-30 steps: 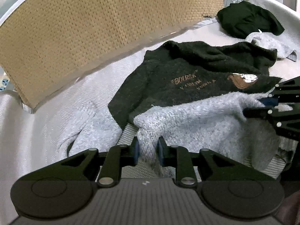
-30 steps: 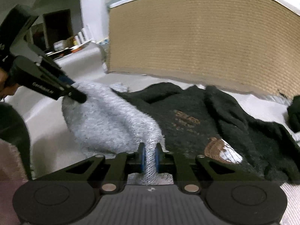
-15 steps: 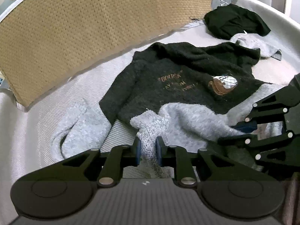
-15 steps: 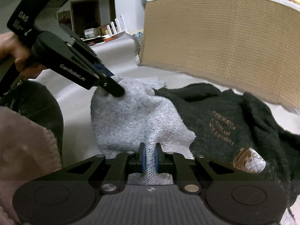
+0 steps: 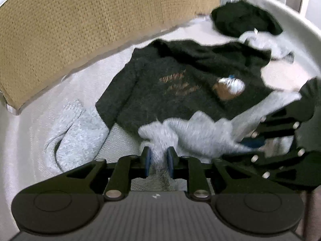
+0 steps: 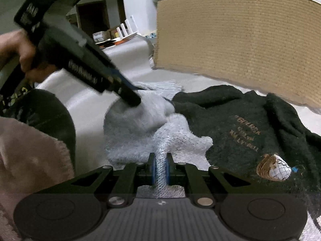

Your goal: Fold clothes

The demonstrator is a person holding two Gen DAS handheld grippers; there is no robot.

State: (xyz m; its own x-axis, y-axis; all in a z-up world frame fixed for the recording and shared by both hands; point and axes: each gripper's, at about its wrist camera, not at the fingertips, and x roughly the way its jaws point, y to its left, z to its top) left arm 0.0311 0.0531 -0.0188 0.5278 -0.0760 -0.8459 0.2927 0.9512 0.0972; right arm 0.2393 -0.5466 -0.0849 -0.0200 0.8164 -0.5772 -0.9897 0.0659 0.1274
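The sweater (image 5: pixel 176 92) lies spread across the middle of the bed (image 5: pixel 24 140), its hem bunched at the lower centre of the frame, where the left gripper (image 5: pixel 157 158) pinches it, with the right gripper (image 5: pixel 250 140) at the same hem to the right. The headboard (image 5: pixel 90 30) fills the upper left behind the sweater, and a sleeve (image 5: pixel 80 132) lies to the sweater's left. A pile of clothes (image 5: pixel 244 18) sits in the upper right, behind the sweater.

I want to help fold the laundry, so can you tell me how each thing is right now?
Left gripper: shut on the sweater's grey hem.
Right gripper: shut on the grey hem too.
Sweater: dark top lying spread on the bed, grey hem bunched and lifted.
Grey sleeve: lying curled on the bed.
Dark garment: crumpled at the far end.
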